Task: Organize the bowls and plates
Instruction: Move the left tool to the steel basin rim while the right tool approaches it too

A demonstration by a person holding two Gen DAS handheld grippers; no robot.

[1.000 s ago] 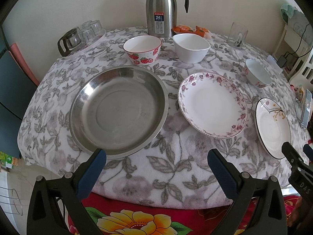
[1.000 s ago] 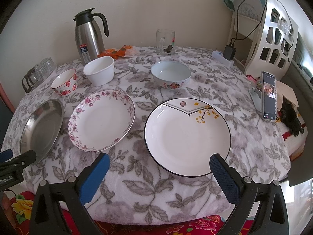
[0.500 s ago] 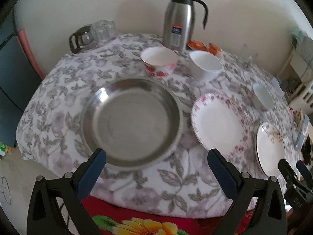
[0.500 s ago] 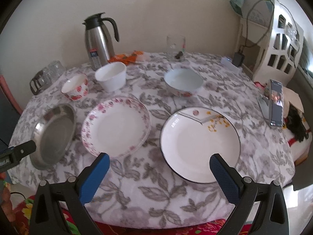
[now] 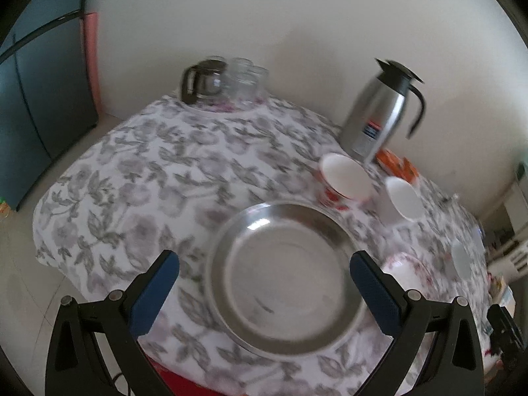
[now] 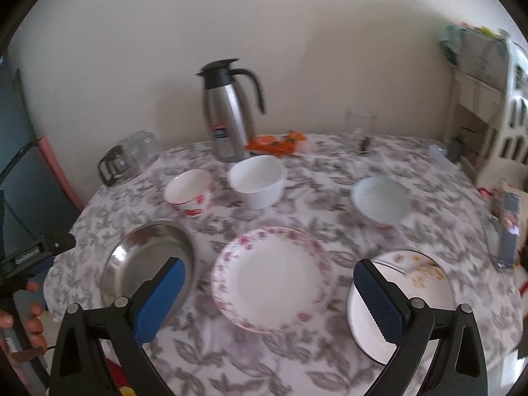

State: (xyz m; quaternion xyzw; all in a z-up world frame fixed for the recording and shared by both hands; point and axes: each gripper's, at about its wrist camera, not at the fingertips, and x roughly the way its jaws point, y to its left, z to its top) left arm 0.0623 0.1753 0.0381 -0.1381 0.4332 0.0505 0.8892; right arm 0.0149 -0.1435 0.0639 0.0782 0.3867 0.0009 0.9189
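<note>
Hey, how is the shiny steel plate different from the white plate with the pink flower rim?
The round stainless steel plate is bare reflective metal; the white pink-flowered plate is white with a floral border. The steel one looks deeper, with higher sloping sides; the flowered one is shallower. Both lie empty, side by side on the floral tablecloth.

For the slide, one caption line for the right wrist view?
Open right gripper above a pink-rimmed plate, steel dish and three bowls on the floral table.

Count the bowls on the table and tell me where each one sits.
3: strawberry-print bowl behind the steel plate, plain white bowl before the flask, pale bowl toward the right. None seems hidden.
</note>
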